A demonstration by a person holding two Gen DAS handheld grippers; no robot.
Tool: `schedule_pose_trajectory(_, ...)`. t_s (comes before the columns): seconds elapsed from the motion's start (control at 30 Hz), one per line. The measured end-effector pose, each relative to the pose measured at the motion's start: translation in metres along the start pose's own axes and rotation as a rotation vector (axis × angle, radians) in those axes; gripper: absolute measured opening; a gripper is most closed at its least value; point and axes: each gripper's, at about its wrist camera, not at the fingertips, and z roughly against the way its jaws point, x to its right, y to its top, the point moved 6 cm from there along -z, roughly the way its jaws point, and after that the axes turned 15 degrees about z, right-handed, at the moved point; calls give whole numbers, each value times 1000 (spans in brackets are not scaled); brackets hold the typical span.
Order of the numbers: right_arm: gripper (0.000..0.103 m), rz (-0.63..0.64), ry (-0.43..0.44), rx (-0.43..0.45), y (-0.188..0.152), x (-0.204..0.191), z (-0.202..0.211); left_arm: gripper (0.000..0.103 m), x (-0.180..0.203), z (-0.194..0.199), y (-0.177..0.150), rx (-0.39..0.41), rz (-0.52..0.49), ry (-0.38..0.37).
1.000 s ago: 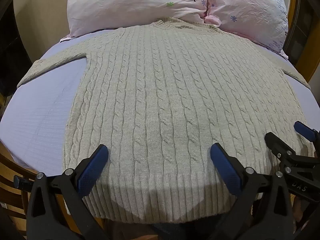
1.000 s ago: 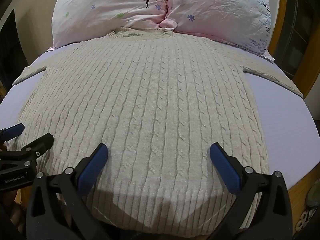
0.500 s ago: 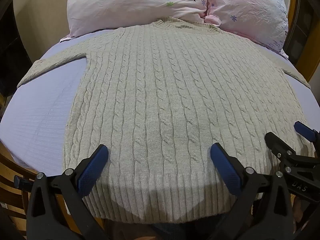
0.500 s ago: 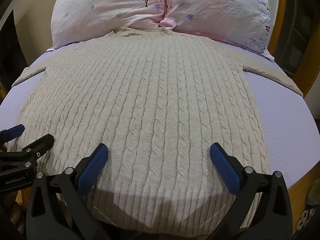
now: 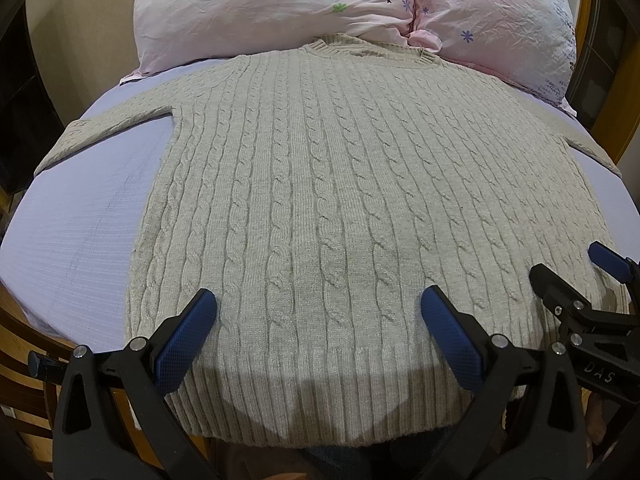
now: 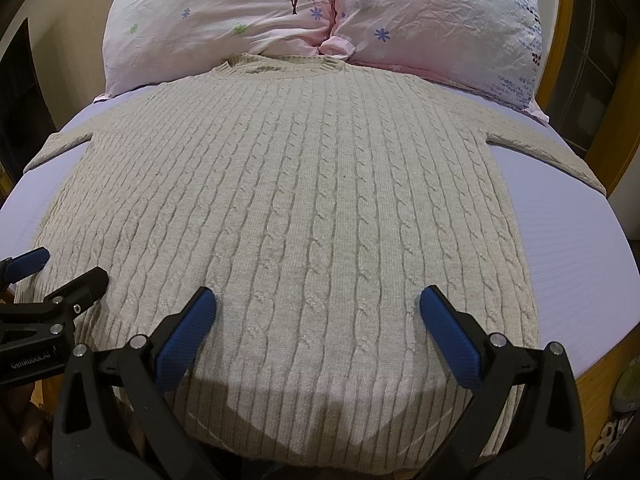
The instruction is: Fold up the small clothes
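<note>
Sweater (image 5: 340, 220) flat on bed (image 5: 80, 248), collar toward pillows (image 5: 320, 4), hem near; both grippers (image 5: 318, 304) (image 6: 316, 304) spread wide.

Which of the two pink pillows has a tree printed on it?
The left pillow carries the tree, near the seam; the right pillow shows only small flowers.

A beige cable-knit sweater (image 6: 320, 216) lies flat on a bed with a lavender sheet (image 6: 576, 264), its collar at the far end touching two pink floral pillows (image 6: 320, 12). The right tongs (image 6: 316, 312) hang spread wide above the near ribbed hem. The left tongs (image 6: 60, 272) show at the near left edge, jaws apart.
</note>
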Motion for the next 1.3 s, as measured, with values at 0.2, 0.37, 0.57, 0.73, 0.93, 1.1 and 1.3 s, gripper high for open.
schedule_pose_trajectory(0.2,101,13,-1,3,1,-1,0,102,0,0,0,0,-1,0)
schedule_pose_trajectory(0.37,101,24,15,7,2,-5,2,102,0,0,0,0,-1,0)
schedule_pose_trajectory(0.57,101,33,16,6,3,-8,2,102,0,0,0,0,0,0)
schedule_pose_trajectory(0.73,101,37,14,5,4,-7,2,102,0,0,0,0,0,0)
schedule_pose_trajectory(0.93,101,37,14,5,4,-8,2,102,0,0,0,0,-1,1)
schedule_pose_trajectory(1.1,101,51,4,5,8,-9,3,102,0,0,0,-1,0,0)
schedule_pose_trajectory(1.3,101,51,8,4,8,-9,3,102,0,0,0,-1,-1,0)
